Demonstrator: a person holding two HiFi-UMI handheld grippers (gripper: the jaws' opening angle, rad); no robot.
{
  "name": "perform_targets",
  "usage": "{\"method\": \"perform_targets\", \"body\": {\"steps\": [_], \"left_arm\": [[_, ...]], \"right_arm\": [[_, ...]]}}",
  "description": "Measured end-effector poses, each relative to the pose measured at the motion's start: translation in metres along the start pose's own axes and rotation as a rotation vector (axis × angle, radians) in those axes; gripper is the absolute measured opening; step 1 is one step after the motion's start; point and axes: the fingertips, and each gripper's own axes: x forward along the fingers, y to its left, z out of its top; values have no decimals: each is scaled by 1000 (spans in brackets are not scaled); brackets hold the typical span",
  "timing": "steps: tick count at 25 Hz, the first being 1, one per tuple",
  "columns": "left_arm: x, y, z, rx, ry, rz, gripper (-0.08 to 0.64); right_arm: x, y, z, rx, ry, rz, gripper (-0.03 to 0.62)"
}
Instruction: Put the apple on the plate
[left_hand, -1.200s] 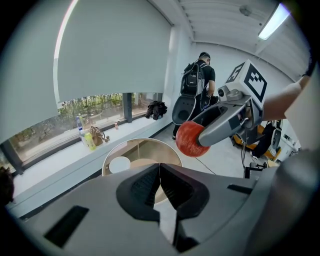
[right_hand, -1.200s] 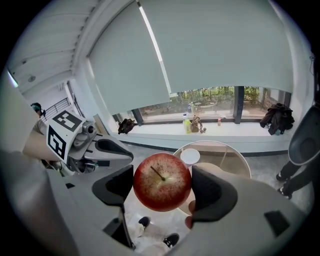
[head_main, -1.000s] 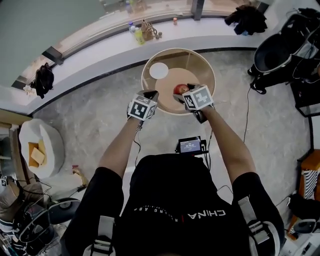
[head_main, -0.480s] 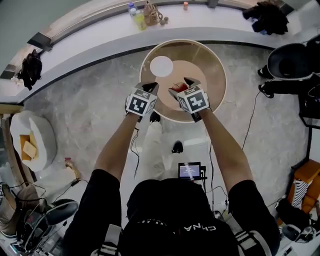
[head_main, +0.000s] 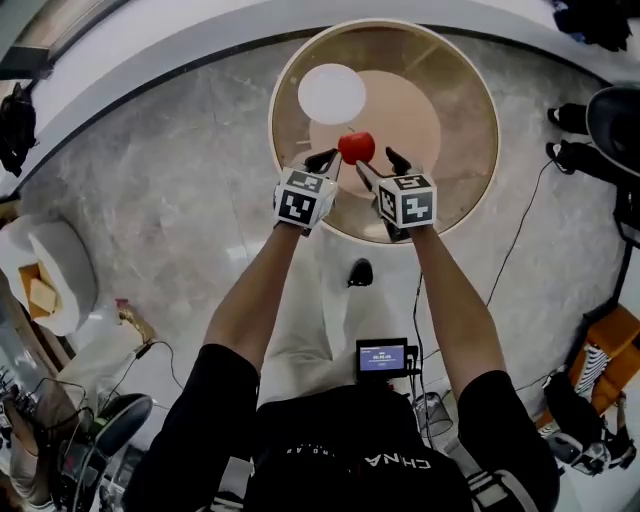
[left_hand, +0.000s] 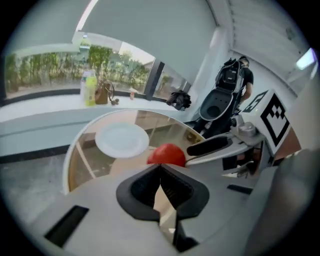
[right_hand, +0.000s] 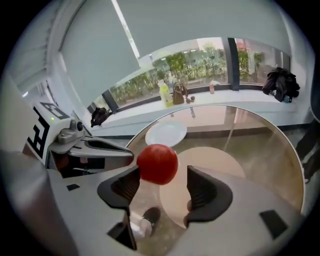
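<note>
A round glass tabletop (head_main: 462, 150) with a pale rim is seen from above, and a red apple (head_main: 356, 147) is seen near its middle. A white plate (head_main: 331, 93) lies at about 11 o'clock from the apple, apart from it and with nothing on it.

The left tool (head_main: 322, 160) is clenched: in the left gripper view its two dark pads are pressed together with nothing between them. The apple is seen just past their tips, at about 1 o'clock in the head view.

The right tool (head_main: 383, 163) is held spread, with nothing gripped. In the right gripper view the apple (right_hand: 157, 163) is seen against the tip of the left-hand jaw, and a clear gap is left between it and the other jaw. Whether the apple touches that jaw cannot be settled, since the tip is partly covered by the fruit. In the head view the apple sits at about 11 o'clock from this tool.

Whether the apple rests on the glass cannot be read for certain. A pinkish round base (head_main: 400, 120) is seen through the glass, and its edge is blurred by reflections. Dark items at the upper right corner of the head view are cut off by the frame.
</note>
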Motion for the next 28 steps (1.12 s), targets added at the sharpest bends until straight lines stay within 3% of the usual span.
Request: {"method": "perform_targets", "body": {"steps": [2, 9, 13, 16, 22, 28], "left_arm": [[11, -7, -10, -37, 44, -66, 18], [12, 14, -22, -74, 110, -77, 18], [15, 20, -47, -167, 245, -140, 18], [12, 22, -49, -147, 255, -153, 18], [-10, 31, -41, -132, 264, -129, 18], [-27, 32, 9, -28, 221, -48, 18]], "right_arm": [[7, 4, -9, 3, 36, 17, 293], [34, 4, 13, 39, 123, 45, 367], [57, 21, 3, 2, 259, 113, 365], [61, 21, 8, 49, 240, 136, 367], [39, 17, 13, 138, 223, 105, 367], [14, 21, 62, 94, 115, 103, 367]]}}
